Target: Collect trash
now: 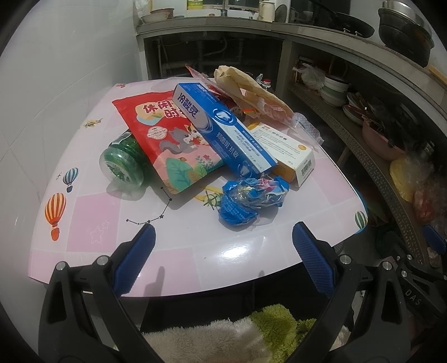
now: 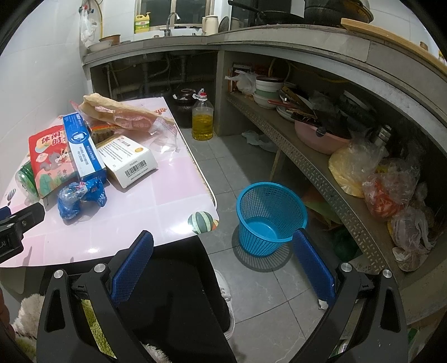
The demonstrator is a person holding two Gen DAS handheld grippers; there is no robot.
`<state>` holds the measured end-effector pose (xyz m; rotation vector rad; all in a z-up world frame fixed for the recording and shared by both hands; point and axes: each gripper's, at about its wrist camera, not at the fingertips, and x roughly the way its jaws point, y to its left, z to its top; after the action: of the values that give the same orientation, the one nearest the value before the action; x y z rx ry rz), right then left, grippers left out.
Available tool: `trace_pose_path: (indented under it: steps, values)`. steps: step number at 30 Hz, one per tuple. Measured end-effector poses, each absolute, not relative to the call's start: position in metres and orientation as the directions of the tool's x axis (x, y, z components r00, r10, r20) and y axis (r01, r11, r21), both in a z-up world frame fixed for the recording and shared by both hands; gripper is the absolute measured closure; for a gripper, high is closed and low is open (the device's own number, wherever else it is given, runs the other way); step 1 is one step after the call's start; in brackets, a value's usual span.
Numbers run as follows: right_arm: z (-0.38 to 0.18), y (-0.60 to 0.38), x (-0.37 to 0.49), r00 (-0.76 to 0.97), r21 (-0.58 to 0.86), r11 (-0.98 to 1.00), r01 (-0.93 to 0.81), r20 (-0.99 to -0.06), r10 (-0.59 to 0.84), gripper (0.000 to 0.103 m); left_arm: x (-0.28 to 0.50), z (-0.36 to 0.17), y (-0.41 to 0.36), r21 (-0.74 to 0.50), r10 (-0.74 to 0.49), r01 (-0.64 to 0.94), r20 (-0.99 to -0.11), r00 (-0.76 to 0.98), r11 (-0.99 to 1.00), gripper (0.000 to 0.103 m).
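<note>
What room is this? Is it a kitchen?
Most likely a home kitchen. A faucet and dish soap bottle sit on the counter, bowls are stacked on the shelf underneath, and a cooking oil bottle stands on the tiled floor.

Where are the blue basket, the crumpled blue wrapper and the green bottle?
blue basket [image 2: 252, 212]: right wrist view, outer mesh wall.
crumpled blue wrapper [image 1: 240, 206]: left wrist view, lower blue part.
green bottle [image 1: 121, 164]: left wrist view, its side.

Green bottle [image 1: 121, 162] half under the red snack bag [image 1: 167, 139], small box print unreadable, right shelf clutter indistinct
</note>
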<state>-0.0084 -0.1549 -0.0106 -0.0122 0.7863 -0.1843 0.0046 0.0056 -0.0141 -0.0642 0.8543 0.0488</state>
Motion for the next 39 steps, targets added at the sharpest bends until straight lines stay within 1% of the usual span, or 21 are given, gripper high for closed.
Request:
trace_pose_path:
  steps: [12, 25, 32, 37, 39]
  values:
    - [-0.009, -0.156, -0.008, 0.691, -0.077, 0.984, 0.163, -0.702, -0.169, 0.006, 0.005, -0.017, 0.009, -0.040, 0.016, -0.071, -0.756, 0.654, 0.997, 0.009]
    - [-0.007, -0.159, -0.003, 0.679, -0.098, 0.982, 0.164, -0.711, -0.185, 0.006, 0.011, -0.019, 0.022, -0.074, -0.005, -0.080, -0.762, 0.648, 0.994, 0.009]
    - [-0.009, -0.152, 0.011, 0.675, -0.119, 0.980, 0.159, -0.711, -0.196, 0.006, 0.015, -0.021, 0.035, -0.158, -0.089, -0.047, -0.747, 0.658, 0.986, 0.009]
    - [-0.006, -0.148, 0.019, 0.700, -0.115, 0.984, 0.139, -0.691, -0.180, 0.006, 0.020, -0.021, 0.042, -0.201, -0.141, -0.015, -0.735, 0.663, 0.979, 0.009]
    - [-0.005, -0.145, 0.021, 0.720, -0.120, 0.984, 0.130, -0.671, -0.176, 0.006, 0.022, -0.018, 0.043, -0.258, -0.220, 0.045, -0.705, 0.674, 0.965, 0.009]
